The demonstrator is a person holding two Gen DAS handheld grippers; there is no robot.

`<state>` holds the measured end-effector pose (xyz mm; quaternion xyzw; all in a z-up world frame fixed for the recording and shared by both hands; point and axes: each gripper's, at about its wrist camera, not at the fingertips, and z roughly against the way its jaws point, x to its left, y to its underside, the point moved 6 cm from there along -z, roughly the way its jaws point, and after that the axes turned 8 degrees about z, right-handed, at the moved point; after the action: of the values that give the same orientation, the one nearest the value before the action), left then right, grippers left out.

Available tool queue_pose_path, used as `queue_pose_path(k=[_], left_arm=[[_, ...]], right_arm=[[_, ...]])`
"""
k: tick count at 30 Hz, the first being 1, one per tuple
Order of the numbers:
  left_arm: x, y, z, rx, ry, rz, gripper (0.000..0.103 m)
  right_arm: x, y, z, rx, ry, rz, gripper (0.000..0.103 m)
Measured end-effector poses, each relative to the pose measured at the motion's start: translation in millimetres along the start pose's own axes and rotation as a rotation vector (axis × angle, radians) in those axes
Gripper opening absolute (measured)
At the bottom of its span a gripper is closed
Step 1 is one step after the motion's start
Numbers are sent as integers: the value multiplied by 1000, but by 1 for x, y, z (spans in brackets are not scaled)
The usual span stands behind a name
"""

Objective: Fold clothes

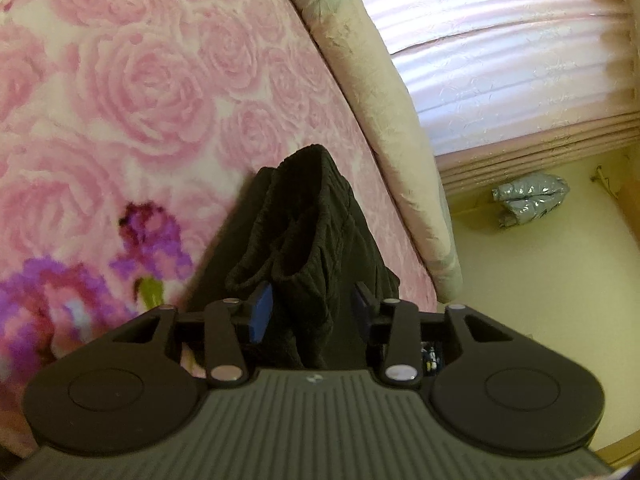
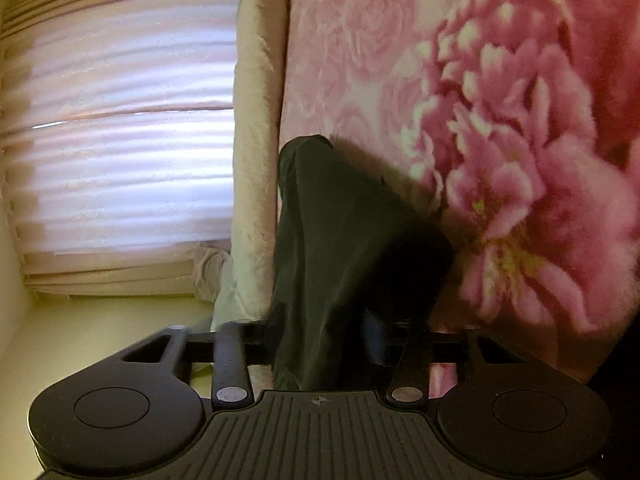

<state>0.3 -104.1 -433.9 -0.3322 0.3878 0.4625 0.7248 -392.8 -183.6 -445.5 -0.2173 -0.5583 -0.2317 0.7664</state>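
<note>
1. My left gripper (image 1: 311, 312) has its blue pads (image 1: 262, 312) drawn in on a bunch of the dark garment (image 1: 308, 220). The cloth fills the gap between the fingers and the pads sit against it on both sides, so the jaws are nearly closed around fabric.
2. In the left wrist view the garment rises from the jaws toward 12 o'clock. It is near-black, with a ribbed or crinkled weave, and gathered into vertical folds. A rolled hem or cuff loops out at about 9 o'clock of the bundle.
3. It hangs over the pink rose-patterned blanket (image 1: 132, 92). The beige bed edge (image 1: 372, 92) runs along at 2 o'clock.
4. My right gripper (image 2: 320, 344) is likewise pinched in on the garment (image 2: 344, 232). The cloth drapes over and hides both pads, so I cannot see the contact itself.
5. From the right wrist the fabric looks smoother and slightly sheeny, a tapering sheet ending in a rounded fold at 12 o'clock. The view is motion-blurred.
6. A pleated pink curtain (image 1: 500, 52) hangs at 1 o'clock in the left view, with a crumpled silvery bag (image 1: 528, 196) on the floor at 3 o'clock.
7. I can read no brand, label or writing on the garment. Each gripper body carries only a small round emblem.
</note>
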Motion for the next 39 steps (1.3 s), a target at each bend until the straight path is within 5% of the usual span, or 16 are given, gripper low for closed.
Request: queue_pose_path(k=[2, 7, 14, 16, 18, 24, 30, 36, 39], left_arm=[[-3, -1, 2, -10, 1, -53, 8], [-2, 0, 14, -21, 26, -168, 7], [-5, 12, 11, -68, -75, -329, 13], [-14, 16, 17, -88, -139, -413, 14], [-27, 20, 28, -128, -211, -510, 8], [-80, 33, 36, -162, -137, -690, 8], [-49, 43, -13, -95, -300, -768, 8], [-29, 47, -16, -139, -298, -789, 4], [-28, 45, -22, -154, -319, -806, 4]], right_arm=[[-1, -1, -1, 1, 40, 37, 6], [7, 5, 8, 4, 16, 179, 4], [15, 23, 8, 31, 181, 472, 4], [24, 29, 10, 35, 230, 582, 19], [39, 37, 20, 20, 305, 713, 51], [86, 63, 49, -151, 364, 1032, 51], [76, 91, -7, -104, 451, 1277, 51], [25, 108, -49, -48, 572, 1480, 50], [24, 102, -57, 16, 582, 1455, 50]])
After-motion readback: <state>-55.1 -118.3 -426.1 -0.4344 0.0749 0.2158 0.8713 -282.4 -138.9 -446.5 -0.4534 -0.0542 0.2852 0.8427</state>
